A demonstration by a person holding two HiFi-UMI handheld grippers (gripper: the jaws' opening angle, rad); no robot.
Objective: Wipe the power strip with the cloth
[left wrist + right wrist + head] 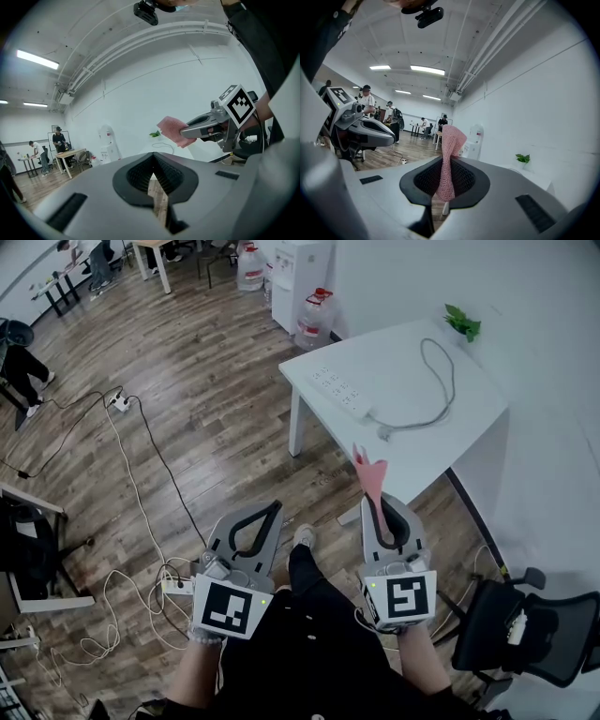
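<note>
Ahead, white table (408,442) on wood floor (216,409) bears power strip (339,392); right gripper (379,499) pinches cloth (368,471), left gripper (271,509) jaws together.

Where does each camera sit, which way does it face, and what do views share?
Head view: on the person's head, facing steeply down at the white table bearing the white power strip; left gripper, right gripper, forearms and legs show.
Left gripper view: rides the left gripper, looking along shut, empty jaws at a white wall; dark sleeve shows.
Right gripper view: rides the right gripper, looking along jaws clamping the pink knitted cloth into the office; dark clothing shows.
All three show the cloth.
</note>
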